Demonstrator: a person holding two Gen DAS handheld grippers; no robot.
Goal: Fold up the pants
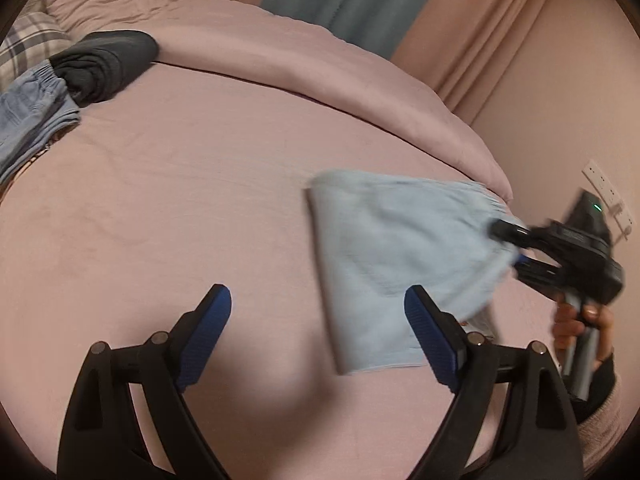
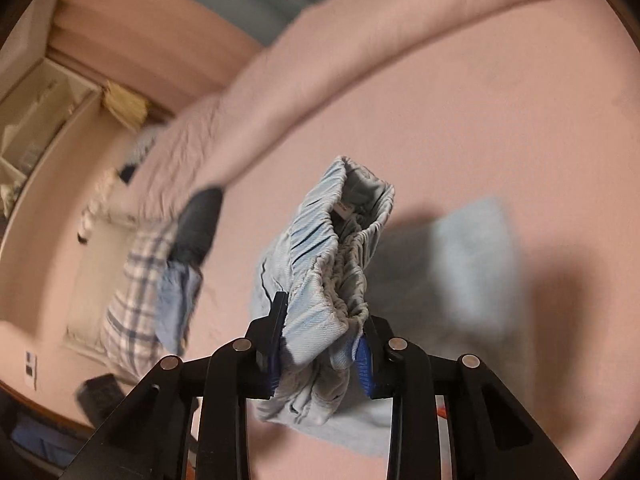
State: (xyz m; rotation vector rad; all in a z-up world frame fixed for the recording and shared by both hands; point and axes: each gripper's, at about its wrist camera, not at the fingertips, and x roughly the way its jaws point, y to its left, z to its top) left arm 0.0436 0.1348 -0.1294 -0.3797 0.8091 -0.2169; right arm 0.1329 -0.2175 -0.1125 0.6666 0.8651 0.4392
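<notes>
The light blue pants (image 1: 396,252) are folded into a small packet and hang above the pink bed sheet (image 1: 180,200), lifted at the elastic waistband. My right gripper (image 1: 510,246) is shut on the bunched waistband (image 2: 336,264), seen close up between its blue pads in the right wrist view. My left gripper (image 1: 318,312) is open and empty, low over the sheet just left of the pants; its right finger (image 1: 428,336) overlaps the packet's lower edge.
A pile of folded clothes lies at the bed's far left: a dark garment (image 1: 104,64), a blue one (image 1: 32,120) and a plaid one (image 1: 24,44). A rolled pink duvet (image 1: 320,64) runs along the back. A wall (image 1: 560,128) with sockets stands to the right.
</notes>
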